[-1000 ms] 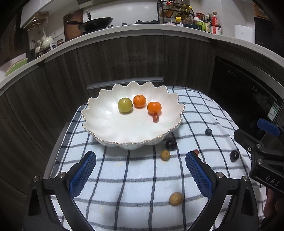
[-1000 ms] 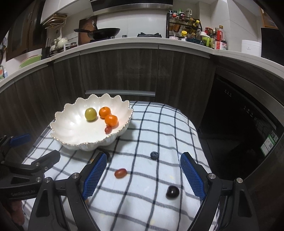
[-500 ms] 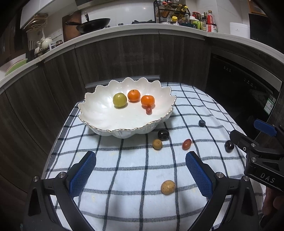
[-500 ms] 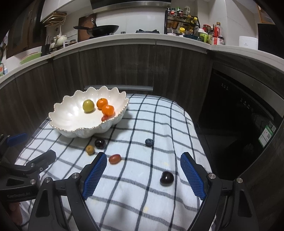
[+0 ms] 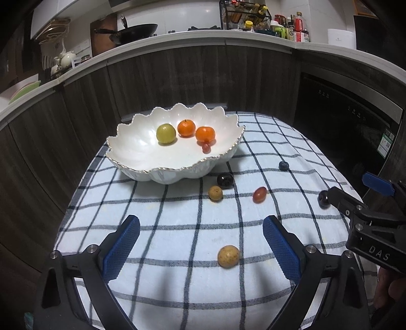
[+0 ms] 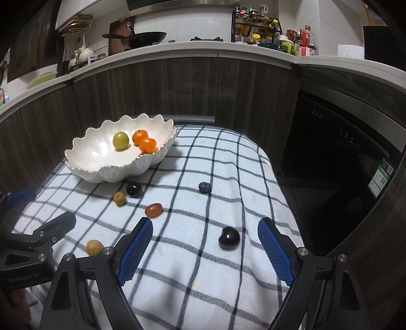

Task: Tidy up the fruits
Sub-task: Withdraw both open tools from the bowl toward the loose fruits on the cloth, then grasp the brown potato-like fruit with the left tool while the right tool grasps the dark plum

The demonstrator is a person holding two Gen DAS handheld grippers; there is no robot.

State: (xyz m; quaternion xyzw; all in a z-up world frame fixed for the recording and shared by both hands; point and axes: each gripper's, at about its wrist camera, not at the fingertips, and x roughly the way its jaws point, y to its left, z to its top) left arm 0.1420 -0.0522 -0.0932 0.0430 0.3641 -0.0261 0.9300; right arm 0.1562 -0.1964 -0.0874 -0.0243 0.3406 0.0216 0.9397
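A white scalloped bowl [image 5: 127, 154] holds a green fruit [image 5: 166, 133], two oranges [image 5: 186, 128] and a small red fruit [image 5: 206, 147]. Loose on the checked cloth [image 5: 177, 228] lie a tan fruit [image 5: 228, 256], a smaller tan one [image 5: 215, 193], a dark cherry [image 5: 225, 180], a red grape tomato [image 5: 259, 195] and a blueberry [image 5: 283, 165]. My left gripper [image 5: 200, 220] hovers over the near tan fruit, its jaws closing but wide of it. My right gripper [image 6: 205, 222] is open, with another dark cherry [image 6: 229, 241] lying untouched between its fingers.
Dark wood cabinet fronts [image 5: 177, 76] curve behind the table. A black appliance door [image 6: 342, 152] stands to the right, past the cloth's drop-off. The counter above carries a wok [image 5: 137, 31] and a spice rack [image 5: 243, 15].
Both grippers have sunk toward the cloth and drawn back from the bowl. The tan fruit and the dark cherry now sit further in between the fingers. The left jaws have narrowed slightly.
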